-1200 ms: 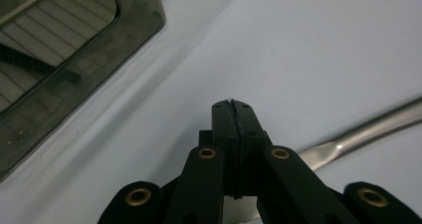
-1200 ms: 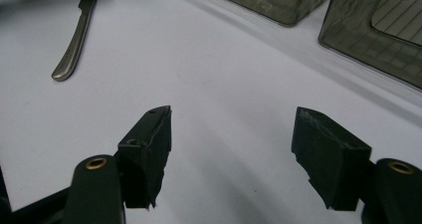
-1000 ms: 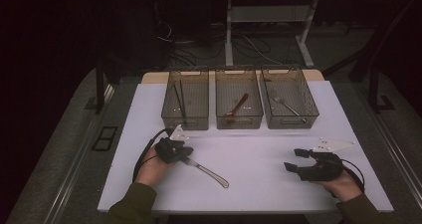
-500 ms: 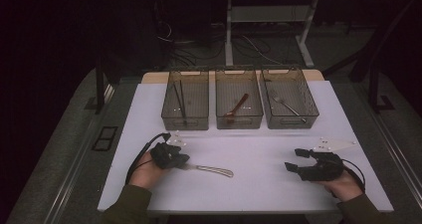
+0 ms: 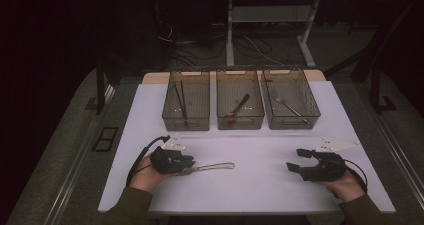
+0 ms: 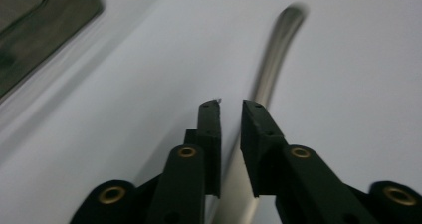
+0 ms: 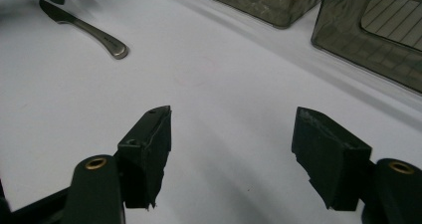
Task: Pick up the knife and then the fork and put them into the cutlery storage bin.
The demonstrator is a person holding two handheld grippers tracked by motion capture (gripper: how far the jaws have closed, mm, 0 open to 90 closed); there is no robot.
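1. Nearest the person, the left gripper point(image 5: 186, 166) lies low on the white table point(image 5: 250, 195). Its jaws have just been opening and now stand slightly apart, with a metal knife point(image 5: 210, 167) running between them; whether the pads press on it cannot be told.
2. The knife lies flat on the table, handle pointing toward the middle.
3. At the right, the right gripper point(image 5: 295, 161) rests with jaws wide apart, nothing between them.
4. Farther back stand three clear bins point(image 5: 240, 120) in a row, holding chopsticks point(image 5: 181, 100), a brown spoon point(image 5: 237, 108) and a fork point(image 5: 287, 105).
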